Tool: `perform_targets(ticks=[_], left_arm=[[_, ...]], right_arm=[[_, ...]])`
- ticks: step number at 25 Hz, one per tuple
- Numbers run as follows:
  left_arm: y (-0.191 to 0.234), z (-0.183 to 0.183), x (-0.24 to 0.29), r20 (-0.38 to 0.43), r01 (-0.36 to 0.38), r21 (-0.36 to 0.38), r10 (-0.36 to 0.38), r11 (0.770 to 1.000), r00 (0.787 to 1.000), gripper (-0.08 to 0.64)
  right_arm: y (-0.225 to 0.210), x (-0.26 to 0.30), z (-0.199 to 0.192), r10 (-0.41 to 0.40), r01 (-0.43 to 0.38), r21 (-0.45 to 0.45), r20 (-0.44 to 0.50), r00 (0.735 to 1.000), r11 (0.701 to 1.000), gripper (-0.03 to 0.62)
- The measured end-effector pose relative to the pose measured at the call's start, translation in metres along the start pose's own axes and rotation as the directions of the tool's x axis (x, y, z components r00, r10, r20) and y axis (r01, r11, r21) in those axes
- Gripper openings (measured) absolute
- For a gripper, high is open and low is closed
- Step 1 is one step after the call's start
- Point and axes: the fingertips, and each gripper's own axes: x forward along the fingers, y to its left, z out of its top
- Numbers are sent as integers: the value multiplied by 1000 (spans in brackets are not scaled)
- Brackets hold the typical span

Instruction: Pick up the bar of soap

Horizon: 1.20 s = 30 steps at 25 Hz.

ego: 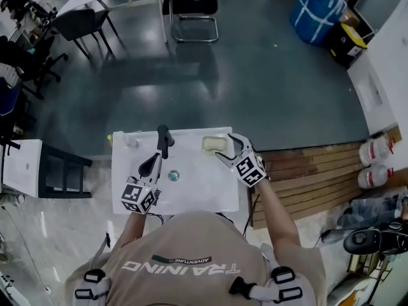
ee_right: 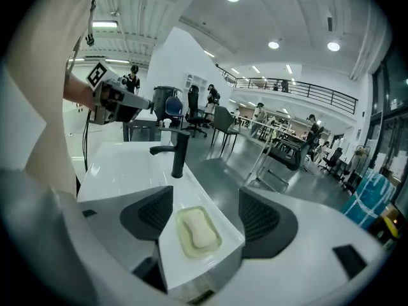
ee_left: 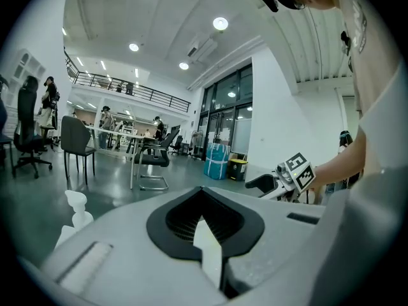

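Observation:
The pale bar of soap point(ee_right: 203, 230) lies in a yellowish soap dish point(ee_right: 185, 244) on the far right corner of the white sink point(ego: 197, 190). In the head view the soap point(ego: 215, 144) sits just left of my right gripper point(ego: 228, 149). In the right gripper view, my right gripper point(ee_right: 205, 209) stands open with the soap framed between its dark pads, not touching it. My left gripper point(ego: 155, 160) hovers over the basin near the black faucet point(ego: 164, 140). Its jaws are closed together and hold nothing point(ee_left: 203, 193).
A drain point(ego: 173, 175) sits mid-basin. A small white bottle point(ego: 131, 142) stands at the sink's far left corner. Wooden slats point(ego: 306, 177) lie to the right, a dark stool point(ego: 60, 171) to the left. Open grey floor point(ego: 255, 75) and a chair point(ego: 191, 8) lie beyond.

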Motion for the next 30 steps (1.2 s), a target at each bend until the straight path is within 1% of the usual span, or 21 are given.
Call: perform_targets(ticks=[3,5,8,10,14,17,21,27,30], left_arm=[[-2,2,1,-2,1,0,-1,1000,1000,-5],[-1,0,3,-10,1,-3,-1,1000,1000,-5],[4,-5,4,-21,-1,-15,1,1000,1000,-5],[8,-7,4,-23,-5,-17,4,1000,1000,-5],[8,-7,9,-22,-4,-25,4,1000,1000,-5],[8,-6,14,-16,6,-47,-7,999,1000,-3],[8,-5,17,-8,5,-64,-6,998,1000,-5],[14,-8,16,-2,-3,-95,2,995,1000,-5],[19,-10,12,-6,-16,-100,16,995,1000,-5]], right_arm=[[0,12,-13,43,-45,-31,-61,997,998,304],[-1,17,-19,62,-69,-71,-96,993,995,304],[0,27,-20,81,-101,-152,-133,988,983,304],[3,35,-24,112,-145,-187,-174,978,972,304],[11,48,-39,192,-263,-238,-283,940,935,304],[12,56,-44,229,-321,-260,-330,916,910,303],[14,66,-50,263,-378,-278,-375,889,883,302],[15,82,-80,288,-438,-268,-456,842,858,302],[18,89,-91,302,-460,-246,-486,820,854,302]])
